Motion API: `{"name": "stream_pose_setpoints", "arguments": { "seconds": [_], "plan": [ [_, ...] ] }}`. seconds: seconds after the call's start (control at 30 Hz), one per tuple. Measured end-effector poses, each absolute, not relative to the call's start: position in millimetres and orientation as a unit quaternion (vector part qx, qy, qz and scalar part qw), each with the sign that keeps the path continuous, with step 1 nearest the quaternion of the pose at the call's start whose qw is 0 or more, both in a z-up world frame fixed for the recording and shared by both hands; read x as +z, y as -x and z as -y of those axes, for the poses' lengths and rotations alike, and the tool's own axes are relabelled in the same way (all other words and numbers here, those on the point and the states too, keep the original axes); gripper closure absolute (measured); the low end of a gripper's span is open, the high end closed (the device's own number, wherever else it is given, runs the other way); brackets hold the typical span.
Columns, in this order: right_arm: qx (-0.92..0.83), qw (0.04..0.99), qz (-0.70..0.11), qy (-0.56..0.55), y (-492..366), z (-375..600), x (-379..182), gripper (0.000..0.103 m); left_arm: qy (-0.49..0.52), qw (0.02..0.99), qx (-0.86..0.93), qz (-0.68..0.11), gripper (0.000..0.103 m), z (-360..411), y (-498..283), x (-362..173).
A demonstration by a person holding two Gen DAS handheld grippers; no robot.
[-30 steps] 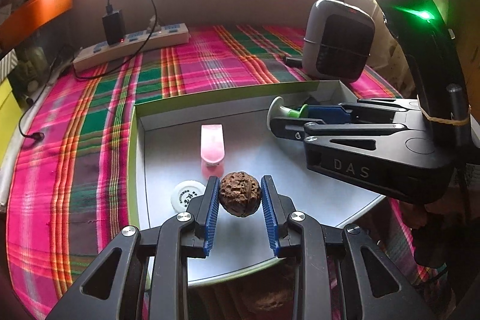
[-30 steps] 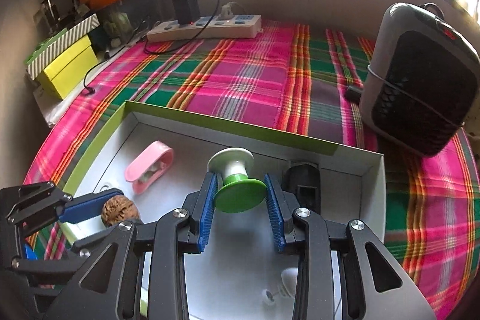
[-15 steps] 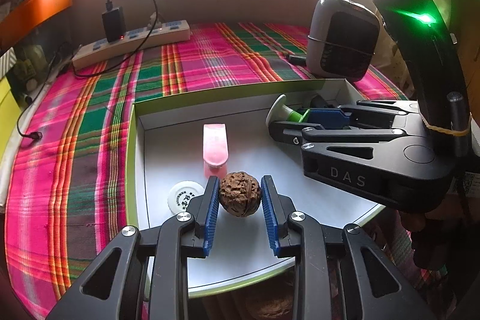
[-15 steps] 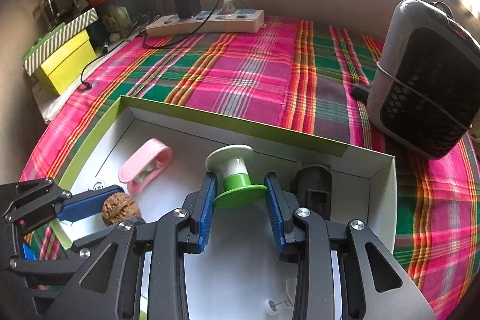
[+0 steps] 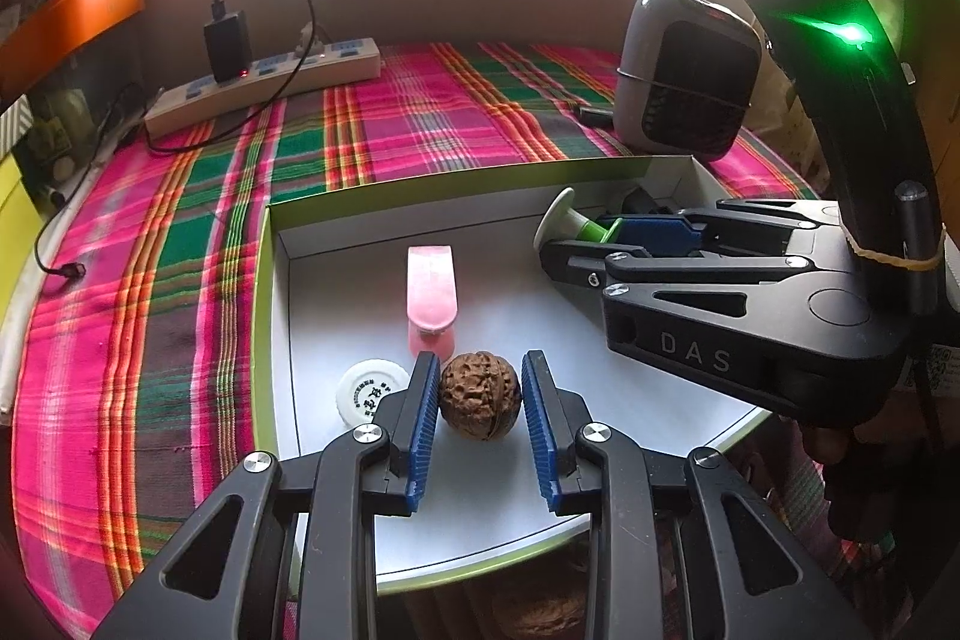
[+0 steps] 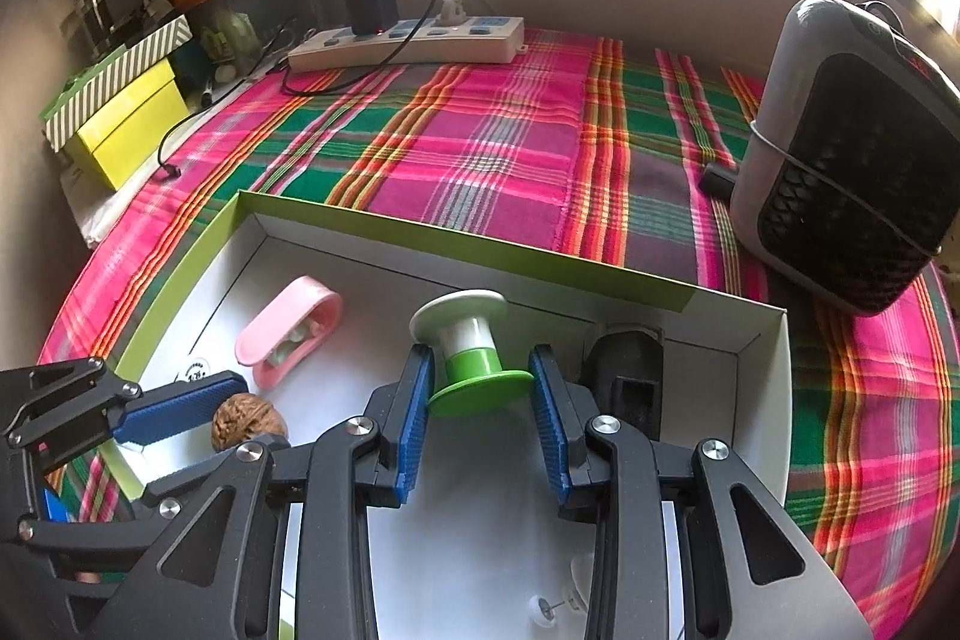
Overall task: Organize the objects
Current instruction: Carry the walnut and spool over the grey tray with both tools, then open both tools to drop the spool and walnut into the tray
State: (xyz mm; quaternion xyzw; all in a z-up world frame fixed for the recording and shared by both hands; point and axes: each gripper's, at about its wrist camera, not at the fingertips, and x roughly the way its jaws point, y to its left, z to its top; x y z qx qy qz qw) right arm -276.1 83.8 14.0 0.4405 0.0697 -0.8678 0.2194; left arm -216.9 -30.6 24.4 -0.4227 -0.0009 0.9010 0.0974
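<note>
Barely anything moved since a second ago: your left tool (image 5: 480,394) still brackets the walnut (image 5: 479,394), pads touching or nearly so, over the box (image 5: 420,187) floor. Your right tool (image 6: 480,388) sits around the green-and-white spool (image 6: 474,352), grip unclear. Looks like the placing step; next you'd part the pads and back out. Walnut is wrinkled, round, likely to roll toward the white cap (image 5: 367,389) just left.

Home windowsill nook, plaid tablecloth (image 6: 480,148), power strip (image 6: 414,40), small heater (image 6: 852,160)
</note>
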Motion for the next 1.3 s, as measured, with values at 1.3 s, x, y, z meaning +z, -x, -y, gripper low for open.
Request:
{"name": "stream_pose_setpoints", "arguments": {
  "seconds": [1.3],
  "plan": [
    [-0.886,0.208,-0.041,-0.413,247,-99,35,0.058,0.395,0.079,0.915,-0.006,0.071,34,188,48]
  ]
}}
